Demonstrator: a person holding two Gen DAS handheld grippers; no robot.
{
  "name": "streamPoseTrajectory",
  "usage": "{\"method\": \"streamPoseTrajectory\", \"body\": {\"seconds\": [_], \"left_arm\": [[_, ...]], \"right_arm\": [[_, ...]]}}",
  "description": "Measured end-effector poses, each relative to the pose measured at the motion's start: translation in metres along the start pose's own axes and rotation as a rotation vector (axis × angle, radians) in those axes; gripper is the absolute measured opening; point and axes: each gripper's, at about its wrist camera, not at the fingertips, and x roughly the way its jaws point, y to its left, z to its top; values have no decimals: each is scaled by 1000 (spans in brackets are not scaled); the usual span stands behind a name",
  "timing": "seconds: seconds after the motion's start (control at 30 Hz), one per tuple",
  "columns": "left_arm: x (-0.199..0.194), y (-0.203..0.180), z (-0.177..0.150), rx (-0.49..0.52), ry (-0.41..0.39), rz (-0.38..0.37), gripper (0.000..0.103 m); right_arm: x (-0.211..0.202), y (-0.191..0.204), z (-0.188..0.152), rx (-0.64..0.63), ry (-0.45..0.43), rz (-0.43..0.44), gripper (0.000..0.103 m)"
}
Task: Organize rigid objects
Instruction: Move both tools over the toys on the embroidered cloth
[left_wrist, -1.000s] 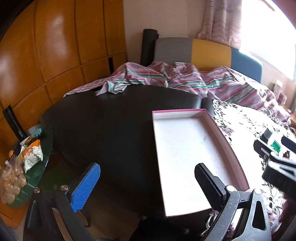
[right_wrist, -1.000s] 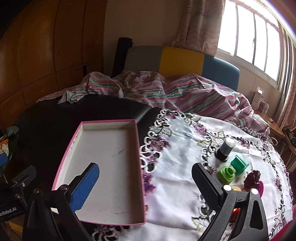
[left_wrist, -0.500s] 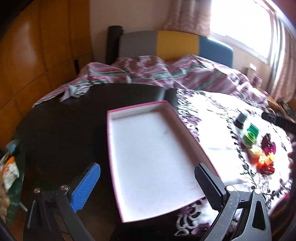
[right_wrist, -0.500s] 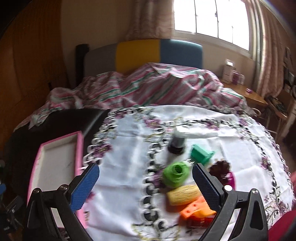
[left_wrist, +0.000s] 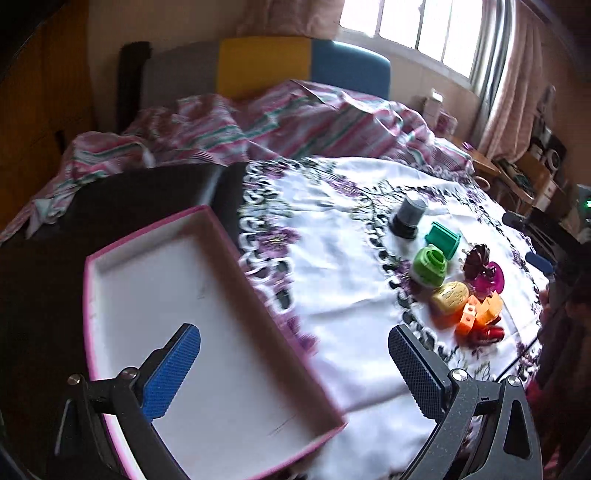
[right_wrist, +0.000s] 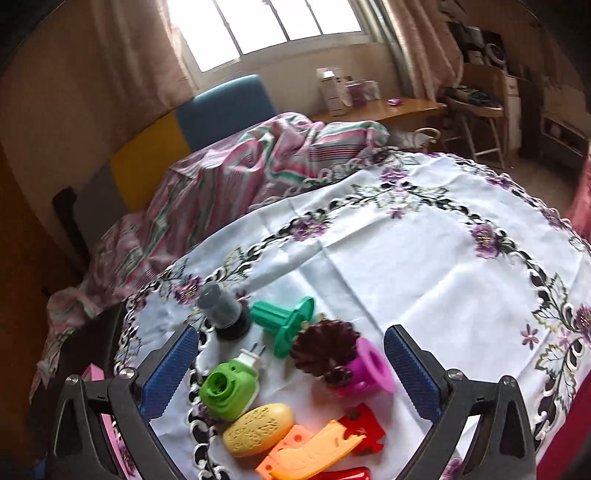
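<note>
Both hand-held grippers are spread wide and hold nothing: the right gripper (right_wrist: 286, 369) hovers low over a huddle of small hard plastic pieces on the white floral-embroidered tablecloth (right_wrist: 424, 240), while the left gripper (left_wrist: 295, 365) hangs above the near end of the shallow white tray with a pink rim (left_wrist: 236, 258), which lies bare on the dark tabletop just left of the cloth. Between the right fingers sit a lime-green camera-shaped plug (right_wrist: 229, 387), a dark maroon fluted piece (right_wrist: 325, 349) touching a magenta spool (right_wrist: 365, 373), a teal flanged spool lying on its side (right_wrist: 284, 325) and a grey cylinder on a black base (right_wrist: 221, 314); nearer the camera lie a yellow textured oval (right_wrist: 258, 428) and orange (right_wrist: 314, 454) and red (right_wrist: 364, 432) flat pieces that overlap. Nothing appears sorted yet, so the job looks to be at its start. The crowding is the main hazard: closing on one piece could pinch or nudge its neighbour, and the maroon and magenta pair may lift together or split apart partway. The round spool and cylinder could roll or squirt from smooth pads if caught off-centre. A dragged fingertip might also snag the loose cloth and shift everything on it. The tray sits well apart from the pile, so a weak grasp risks a drop during the carry across.
</note>
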Motion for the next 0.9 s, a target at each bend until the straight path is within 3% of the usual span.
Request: {"method": "streamPoseTrajectory", "body": {"seconds": [0.1,0.53,0.63,0.83,0.9], "left_arm": [[26,-14,21,11,41,-38,97],[126,-140,114,297,6,-109,96],[151,-159,126,342,17,-97,95],[196,-181,138,375,66,-96,80],[209,-182,140,367,89,-101,62]], "right_arm": [[4,-5,0,34,27,19,103],[4,-19,3,124,27,30,103],[5,-23,4,145,29,38,103],[11,-25,4,173,53,67,103],[12,-25,3,174,58,72,103]]}}
